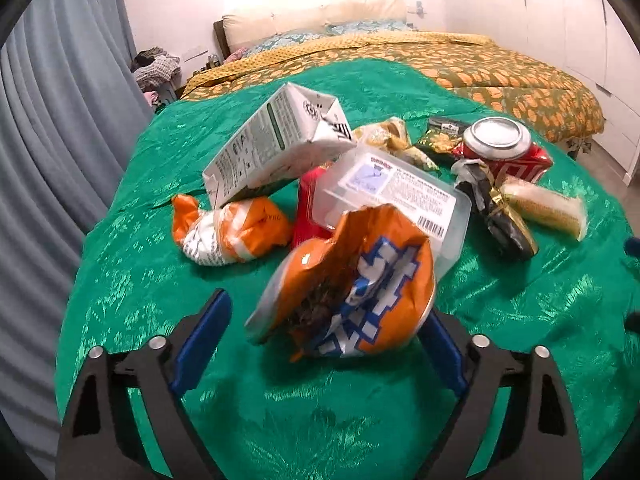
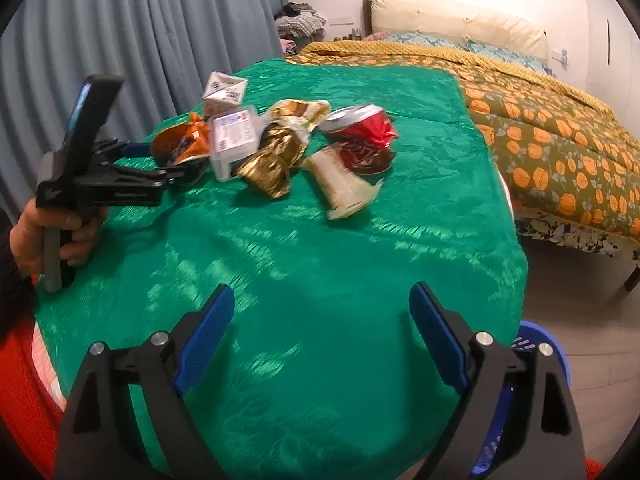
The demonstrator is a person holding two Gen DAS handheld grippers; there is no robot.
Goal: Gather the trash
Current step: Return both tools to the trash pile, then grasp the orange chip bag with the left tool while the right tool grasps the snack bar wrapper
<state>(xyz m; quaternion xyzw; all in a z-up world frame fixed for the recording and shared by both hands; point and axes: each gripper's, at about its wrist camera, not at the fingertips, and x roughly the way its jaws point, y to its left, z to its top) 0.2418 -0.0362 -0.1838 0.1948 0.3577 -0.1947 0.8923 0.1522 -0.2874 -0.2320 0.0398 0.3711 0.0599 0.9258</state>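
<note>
An open orange chip bag (image 1: 348,292) stands on the green tablecloth (image 1: 160,160), between the blue pads of my left gripper (image 1: 326,308). The left pad stands clear of the bag and the bag hides the right pad's tip, so the gripper is open. Behind the bag lie a white carton (image 1: 276,148), a clear plastic box (image 1: 392,196), a crushed red can (image 1: 504,148) and several wrappers. In the right wrist view my right gripper (image 2: 322,290) is open over bare cloth with nothing between its fingers. The trash pile (image 2: 280,148) lies farther off, and a hand holds the left gripper (image 2: 176,158) at the bag.
A bed with an orange patterned cover (image 2: 560,140) stands behind and to the right of the table. Grey curtains (image 2: 140,40) hang along the left. A blue basket (image 2: 536,344) sits on the floor below the table's near right edge.
</note>
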